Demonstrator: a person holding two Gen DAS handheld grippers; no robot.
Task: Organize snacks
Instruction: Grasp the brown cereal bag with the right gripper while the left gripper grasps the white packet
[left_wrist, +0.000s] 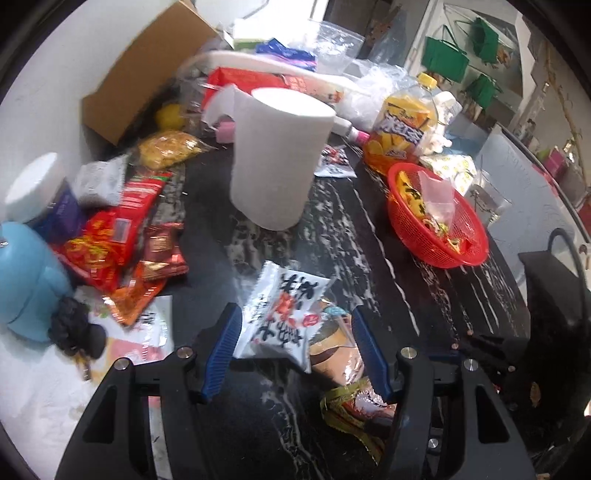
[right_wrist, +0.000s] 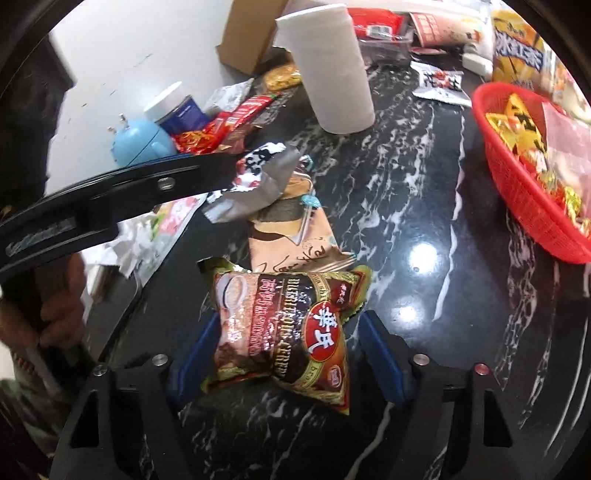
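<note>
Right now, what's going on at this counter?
A person is sorting snack packets with two handheld claws on a cluttered black marble counter. The left claw has a white packet with black characters between its fingers. The right claw sits around a brown and gold packet, though a firm pinch isn't clear. The red basket already holds several snacks; more lie loose near the paper towel roll.

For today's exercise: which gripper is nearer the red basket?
Right. The right gripper sits beside the red basket; the left gripper lies farther away, over a white packet.
</note>
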